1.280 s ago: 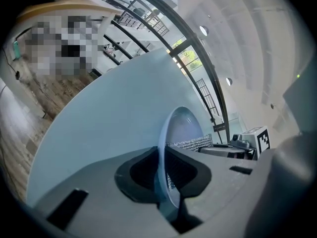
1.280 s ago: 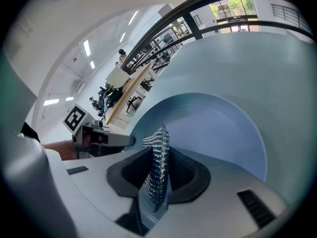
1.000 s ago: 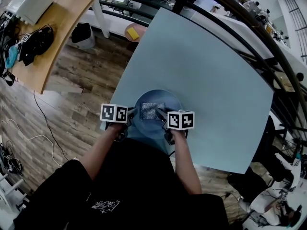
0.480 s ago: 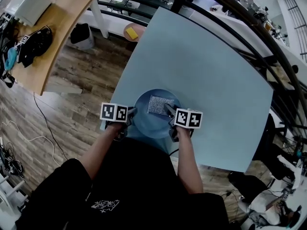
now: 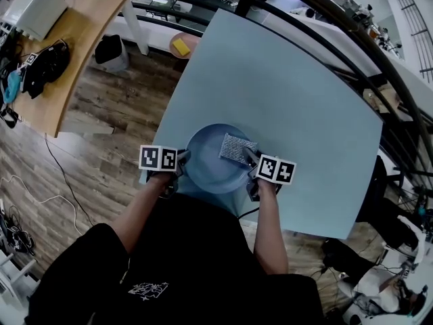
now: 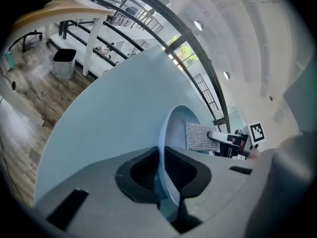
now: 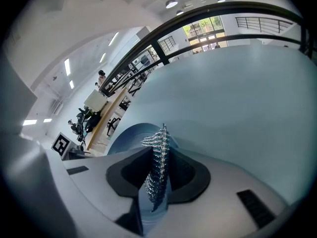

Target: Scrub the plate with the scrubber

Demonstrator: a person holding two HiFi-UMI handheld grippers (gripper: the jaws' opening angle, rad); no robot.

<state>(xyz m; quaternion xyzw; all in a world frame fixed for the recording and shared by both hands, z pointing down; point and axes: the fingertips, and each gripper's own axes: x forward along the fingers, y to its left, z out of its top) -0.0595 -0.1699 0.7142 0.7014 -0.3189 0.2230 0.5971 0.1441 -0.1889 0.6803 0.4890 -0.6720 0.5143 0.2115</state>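
Observation:
A pale blue plate (image 5: 208,168) lies on the light blue table (image 5: 291,93), near its front edge. My left gripper (image 5: 183,158) is shut on the plate's left rim (image 6: 162,148), the rim pinched between its dark pads. A flat silver mesh scrubber (image 5: 237,147) lies on the plate's right part. My right gripper (image 5: 253,160) is shut on the scrubber (image 7: 157,167), which stands edge-on between its pads. In the left gripper view the scrubber (image 6: 200,137) rests on the plate with the right gripper (image 6: 218,135) behind it.
A wooden desk (image 5: 67,59) with a white box and dark gear stands at the far left. A bin (image 5: 109,51) and a stool with a yellow pad (image 5: 180,46) sit on the wood floor beyond the table. Dark railings (image 5: 352,39) run behind.
My right gripper has slid the scrubber across the plate from its middle toward its right side. The left gripper and the plate have stayed where they were.

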